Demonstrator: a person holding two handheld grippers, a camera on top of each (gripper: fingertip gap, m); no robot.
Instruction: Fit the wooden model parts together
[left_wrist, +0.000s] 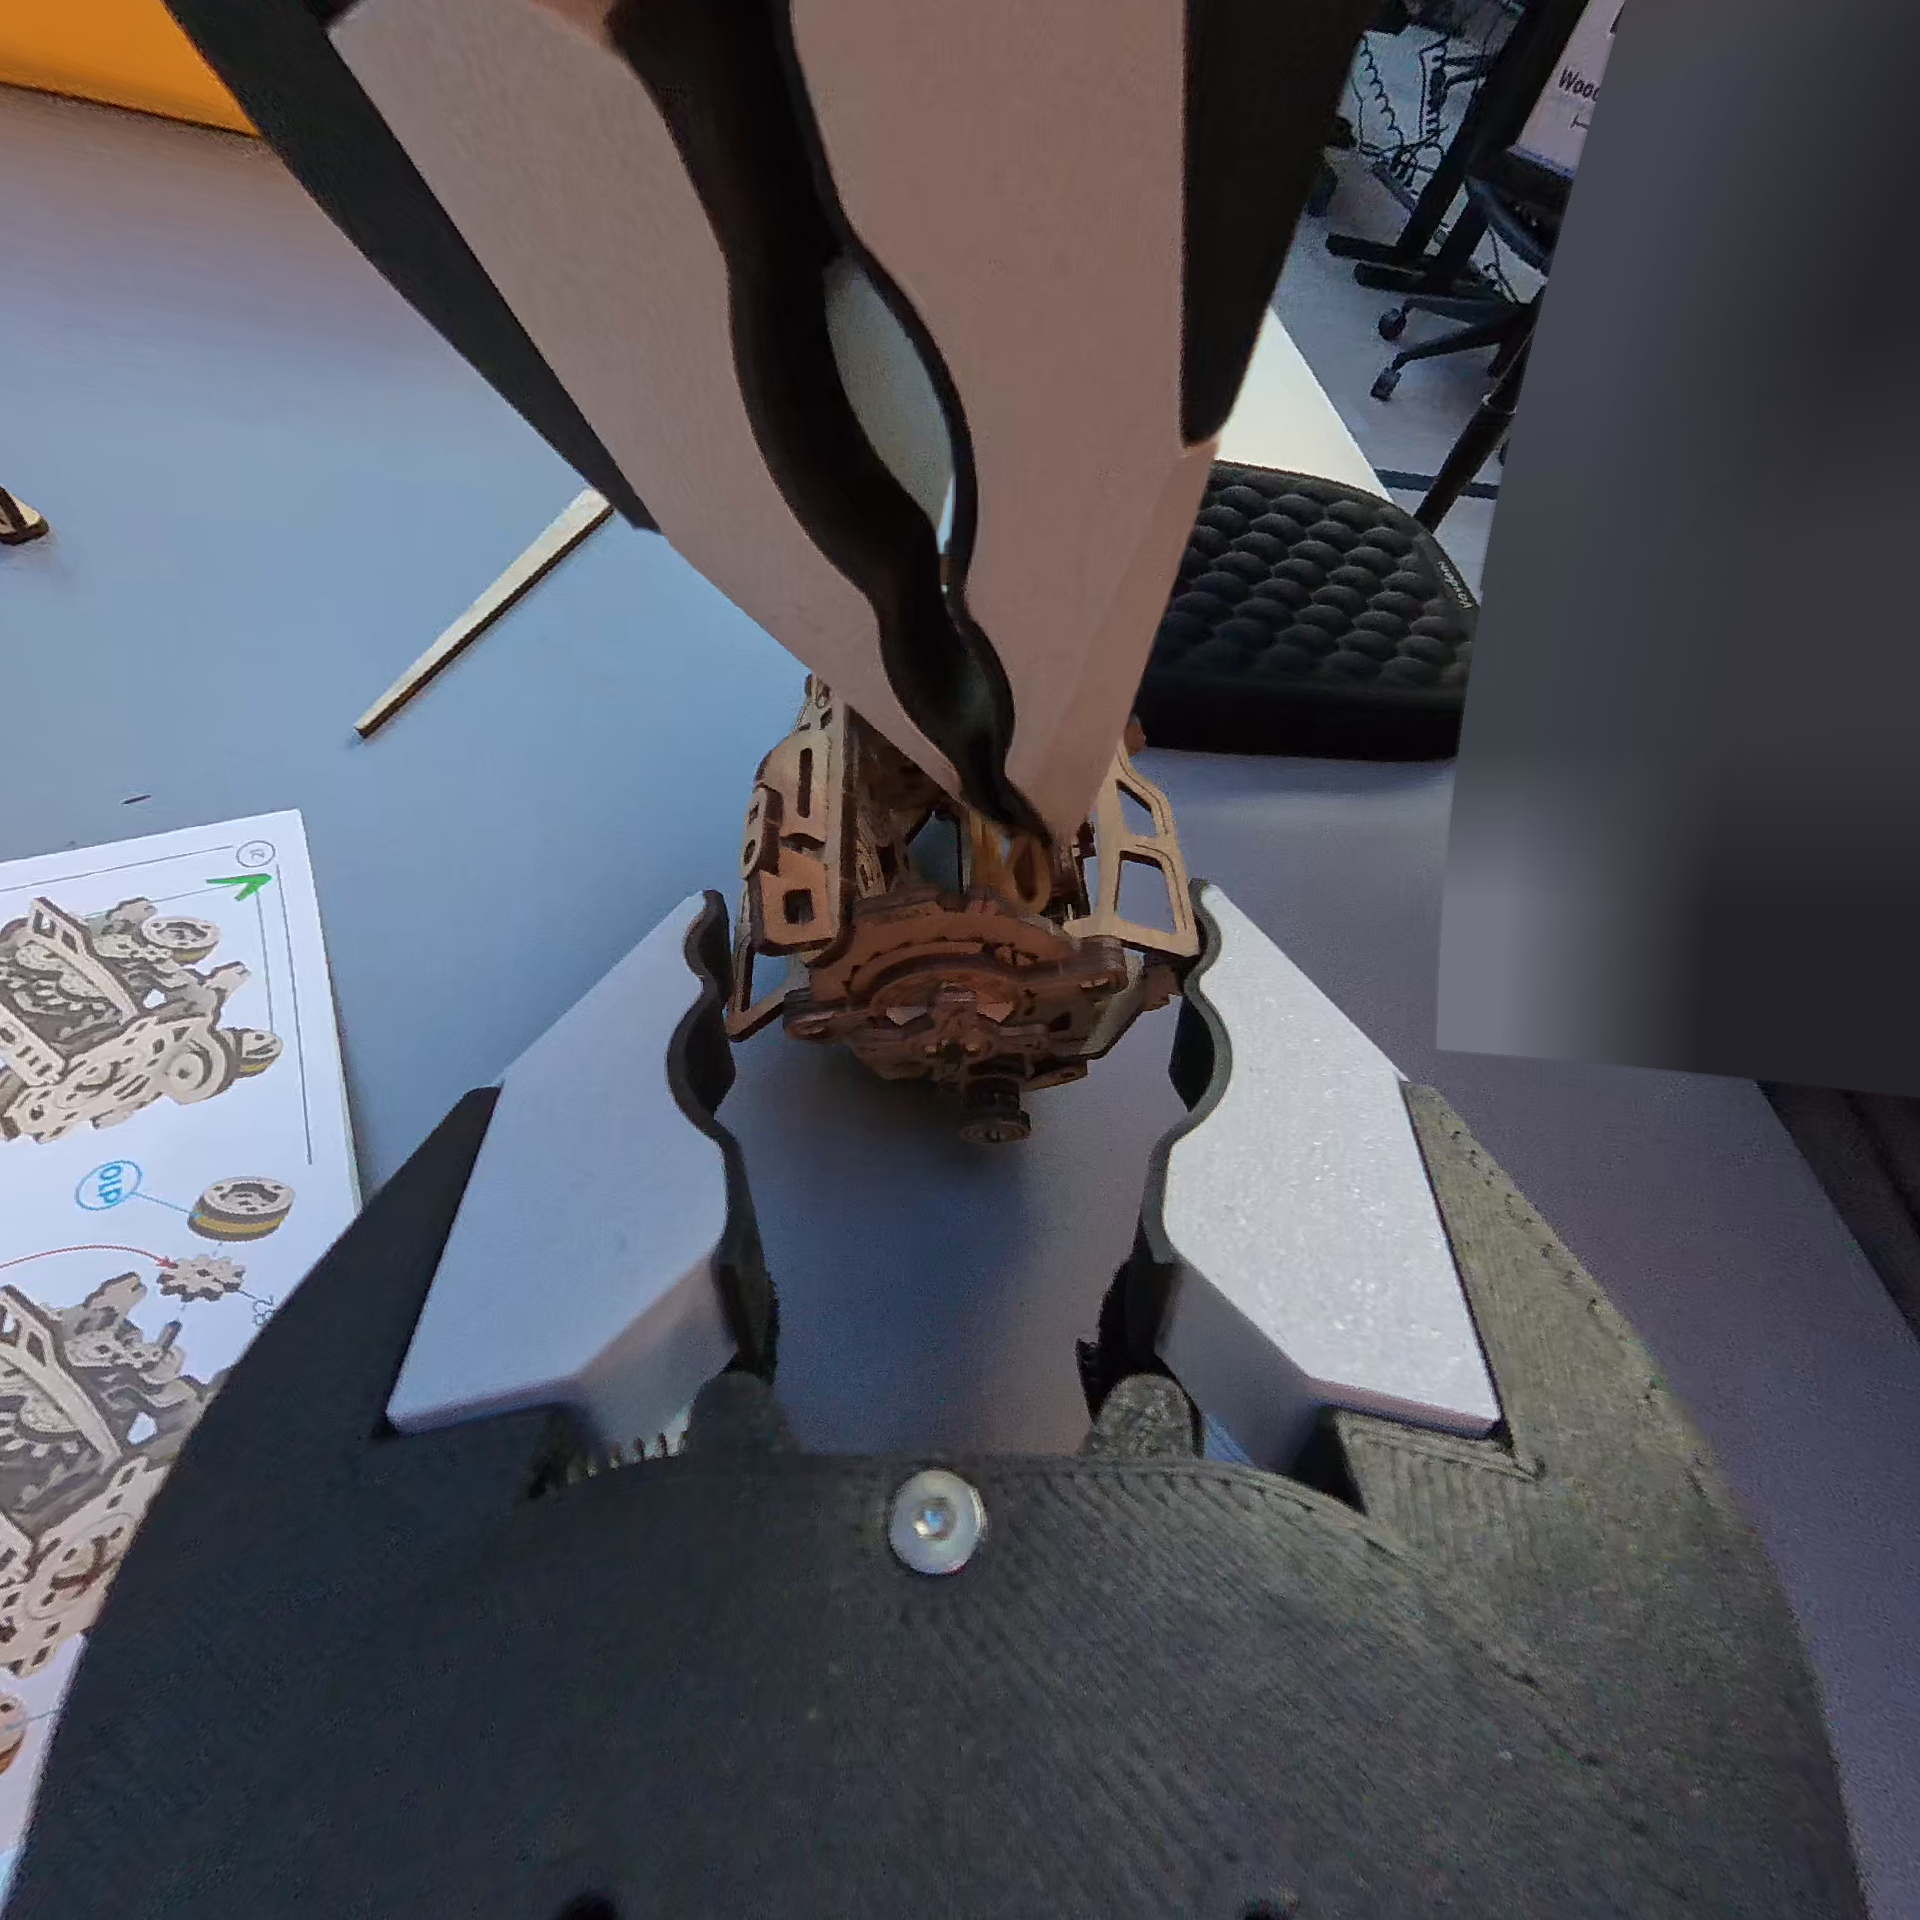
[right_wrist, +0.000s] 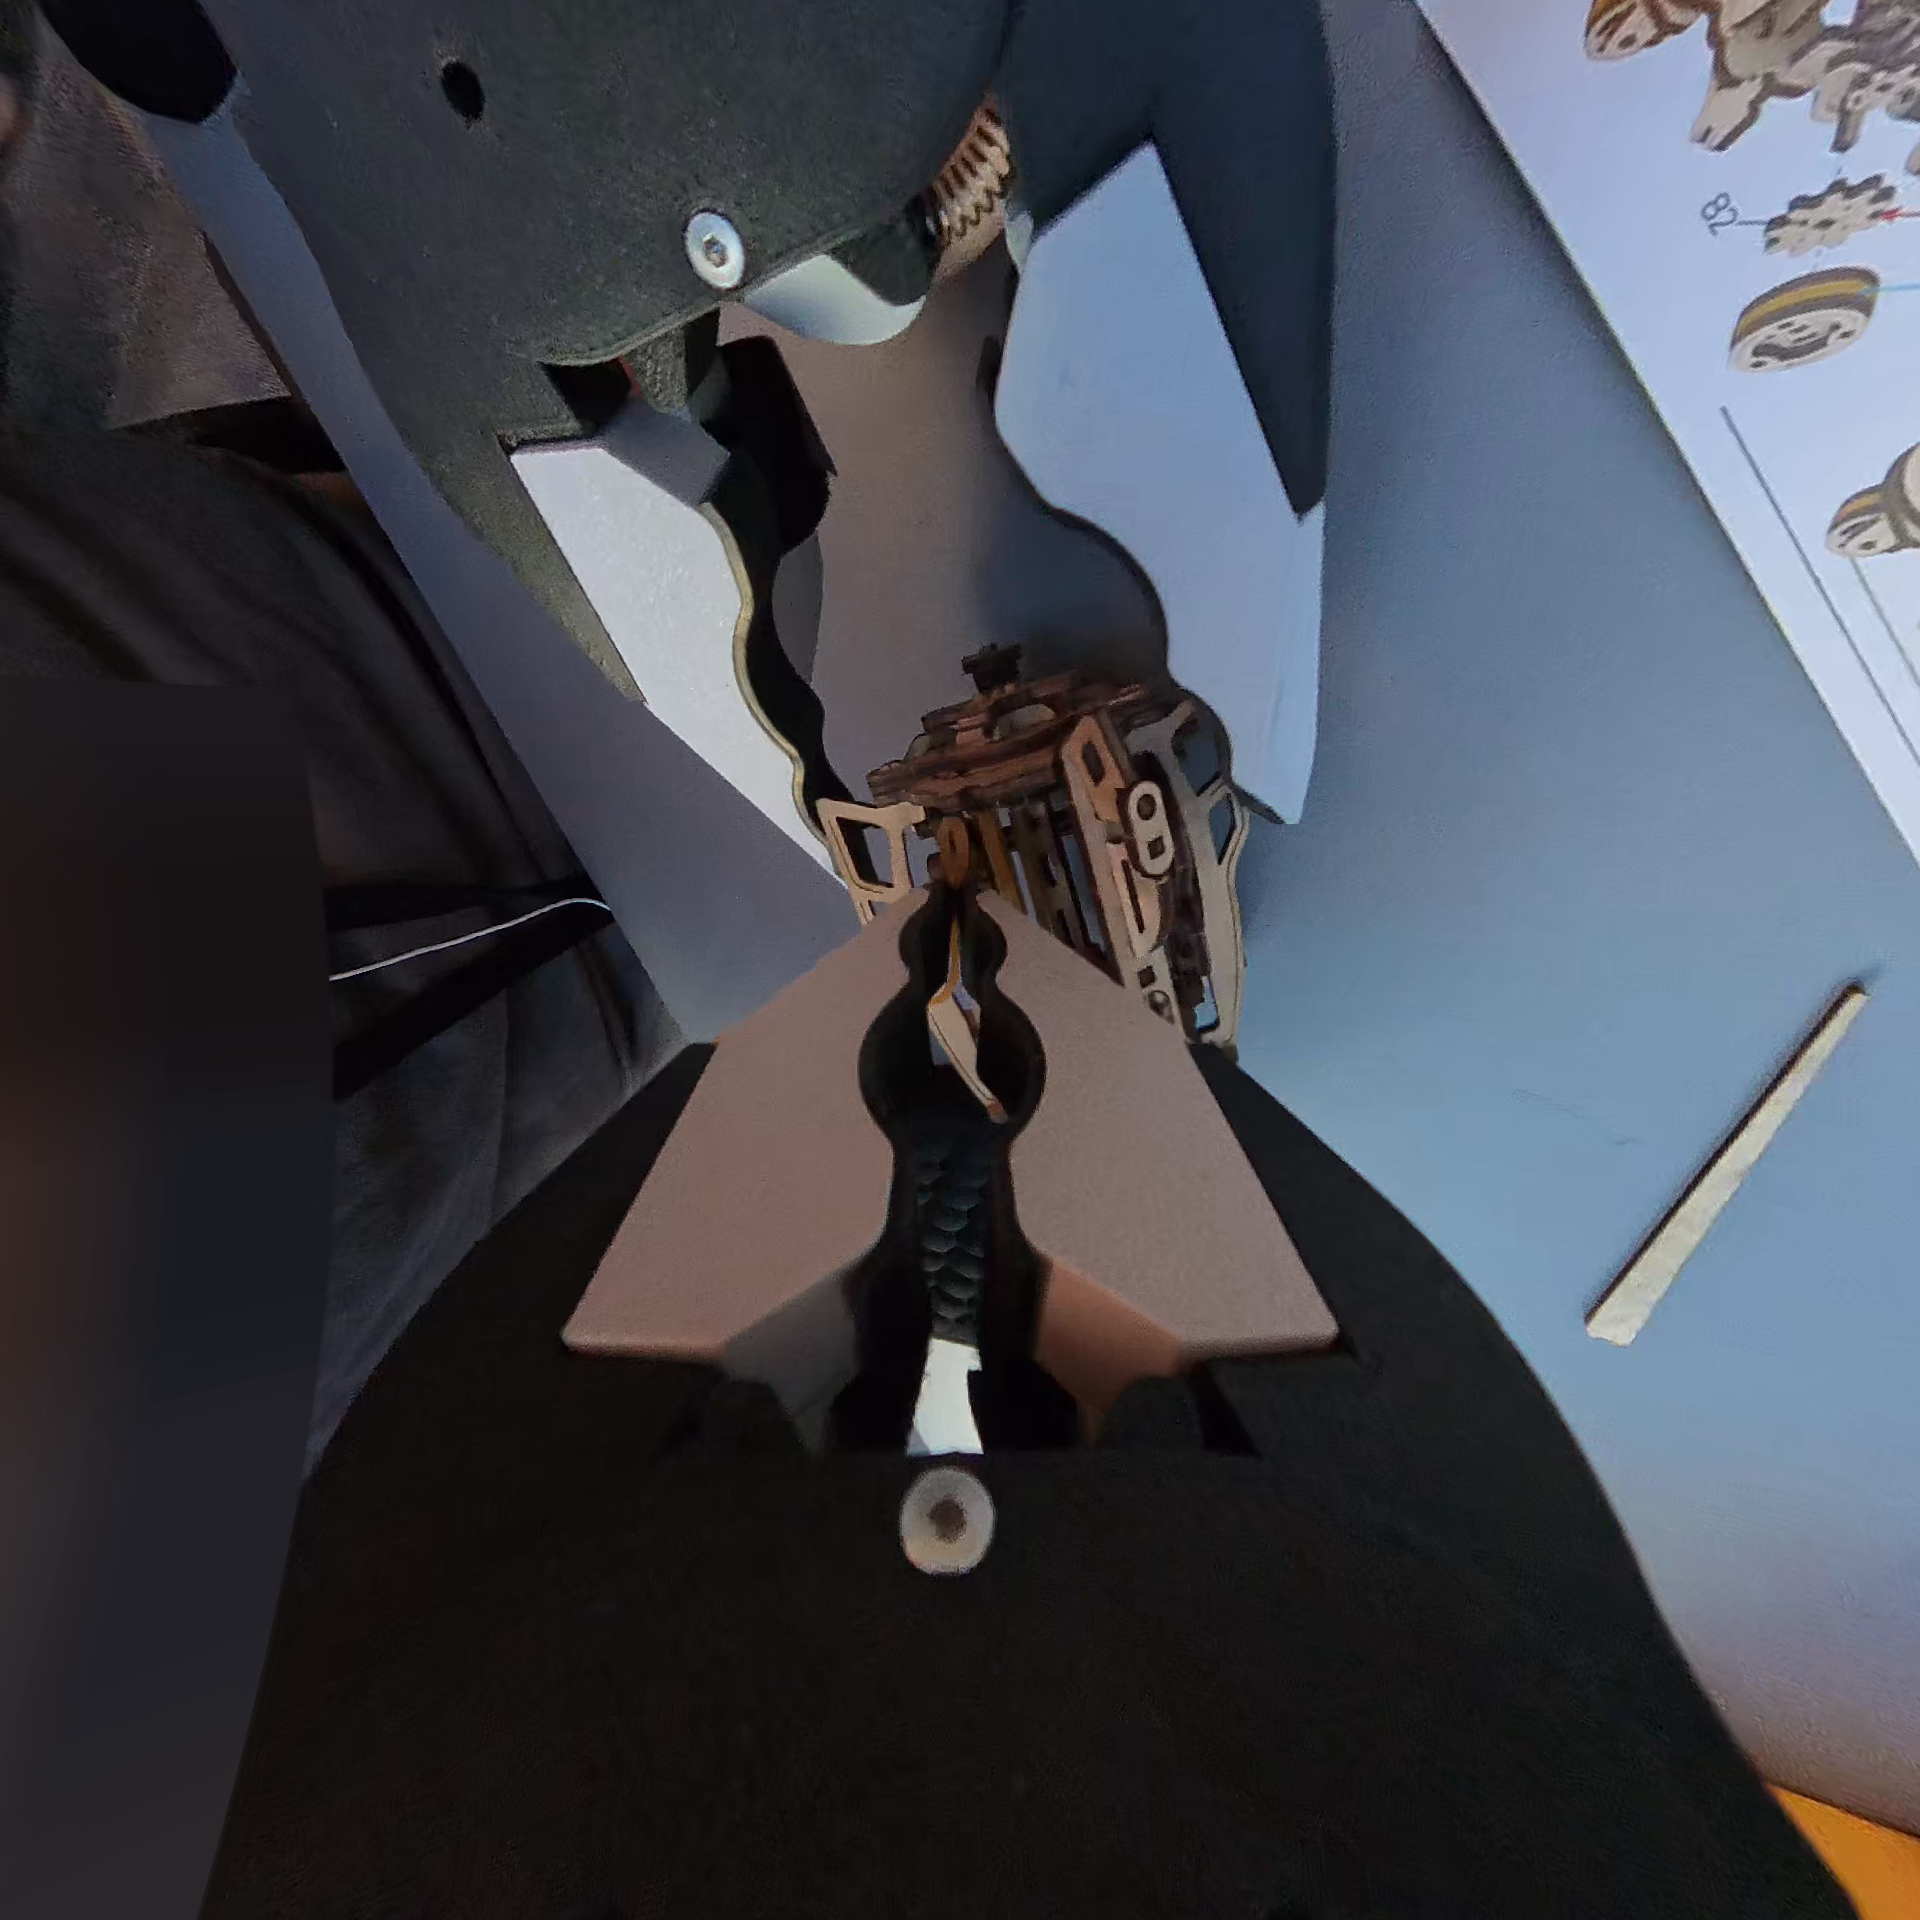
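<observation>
The brown wooden model (left_wrist: 935, 987) stands on the grey table (left_wrist: 312, 468). My left gripper (left_wrist: 956, 935) is set wide around the model, and both fingertips touch its side frames, so it holds the model. The right wrist view shows the same grip (right_wrist: 1023, 769) on the model (right_wrist: 1091, 831). My right gripper (right_wrist: 951, 909) is shut on a thin yellowish band (right_wrist: 956, 1039), and the band's looped end reaches the top of the model. In the left wrist view the right gripper (left_wrist: 1013, 810) comes down from above with the band's loops (left_wrist: 1023, 862) at its tips.
A printed instruction sheet (left_wrist: 156, 1039) lies to the left of the model. A loose wooden strip (left_wrist: 488, 613) lies farther back on the table. A black padded cushion (left_wrist: 1299, 613) sits behind the model. A person's dark clothing (right_wrist: 312, 727) is close by. The tips of both grippers are at nearly the same place.
</observation>
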